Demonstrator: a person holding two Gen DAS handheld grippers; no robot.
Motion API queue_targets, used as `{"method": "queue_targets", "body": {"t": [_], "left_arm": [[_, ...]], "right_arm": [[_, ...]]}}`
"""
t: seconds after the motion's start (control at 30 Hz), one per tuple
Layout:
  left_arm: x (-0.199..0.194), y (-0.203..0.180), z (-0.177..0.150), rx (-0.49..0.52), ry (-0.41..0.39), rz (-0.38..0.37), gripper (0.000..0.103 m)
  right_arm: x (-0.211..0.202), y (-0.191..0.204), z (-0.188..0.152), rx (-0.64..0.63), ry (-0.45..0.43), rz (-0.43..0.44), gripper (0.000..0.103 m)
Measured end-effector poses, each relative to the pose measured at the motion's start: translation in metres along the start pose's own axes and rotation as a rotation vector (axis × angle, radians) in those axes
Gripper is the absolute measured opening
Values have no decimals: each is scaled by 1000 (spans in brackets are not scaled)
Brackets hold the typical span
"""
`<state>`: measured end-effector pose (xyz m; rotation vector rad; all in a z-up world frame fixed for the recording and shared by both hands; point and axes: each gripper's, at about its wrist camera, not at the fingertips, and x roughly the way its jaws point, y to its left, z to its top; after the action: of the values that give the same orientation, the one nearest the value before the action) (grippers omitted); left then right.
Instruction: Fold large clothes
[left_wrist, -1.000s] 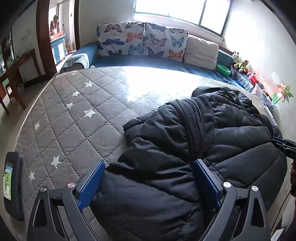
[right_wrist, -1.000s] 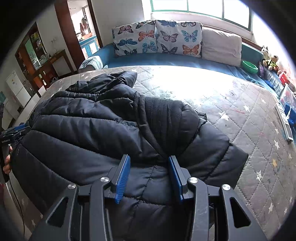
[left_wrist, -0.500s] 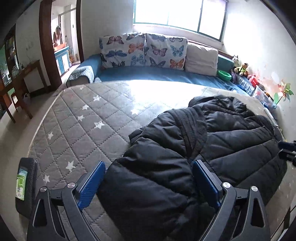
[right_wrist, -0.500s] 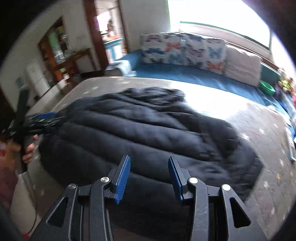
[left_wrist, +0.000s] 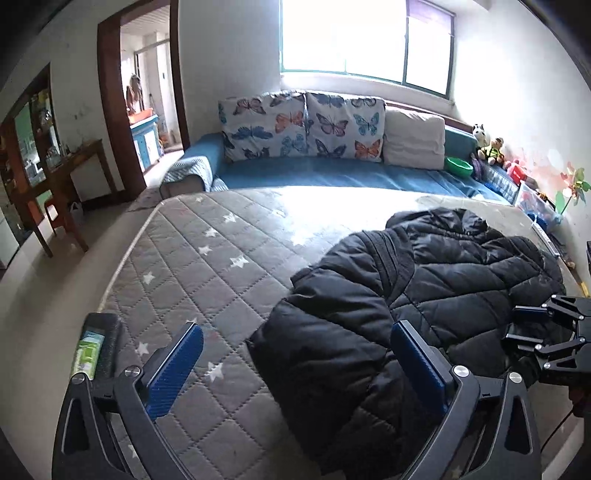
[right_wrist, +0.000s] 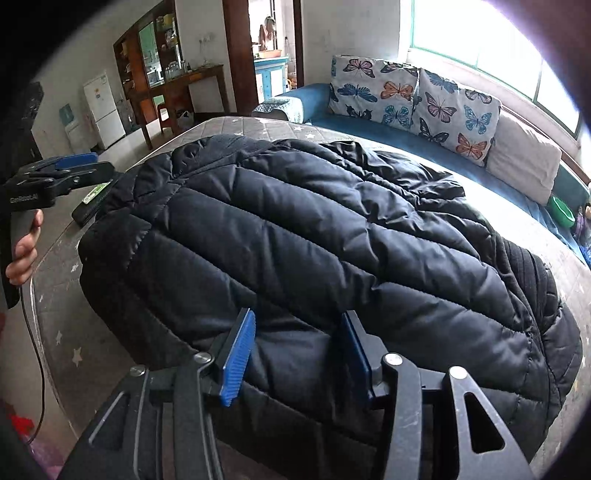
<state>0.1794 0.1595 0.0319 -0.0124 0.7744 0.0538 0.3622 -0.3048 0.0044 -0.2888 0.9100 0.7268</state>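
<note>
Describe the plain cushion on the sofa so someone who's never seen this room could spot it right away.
Find the blue sofa under the window, behind the grey star-quilted mattress. Three cushions lean along its back; the plain cushion is the one beside the green bowl. It alone is cream with no print, while its neighbours, the two butterfly cushions, carry coloured butterflies.

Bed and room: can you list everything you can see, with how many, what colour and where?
Puffy quilted jacket: one, black, spread on the mattress.
Quilted star-print mattress: one, grey, under the jacket.
Butterfly cushions: two, white with coloured butterflies, on the sofa back.
Plain cushion: one, cream, beside them.
Sofa: one, blue, under the window.
Plastic bowl: one, green, sofa end.
Fridge: one, white, far wall.
Left gripper: one, black with blue pads, open.
Right gripper: one, same colours, jaws just opening over the jacket.
</note>
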Motion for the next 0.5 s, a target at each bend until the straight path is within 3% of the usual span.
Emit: {"method": "queue_targets", "body": {"t": [0.17, 0.33, 0.5], "left_arm": [[-19, -2, -2, 39, -21, 34, 103], [-22, -3, -5, 58, 10, 34, 103], [-24, 1, -12, 24, 28, 24, 103]], "right_arm": [[0, 6, -2, -9, -16, -15, 63], [-2, 6, -6, 1, -39, -10, 66], [-4, 9, -11, -8, -64, -26, 75]]}}
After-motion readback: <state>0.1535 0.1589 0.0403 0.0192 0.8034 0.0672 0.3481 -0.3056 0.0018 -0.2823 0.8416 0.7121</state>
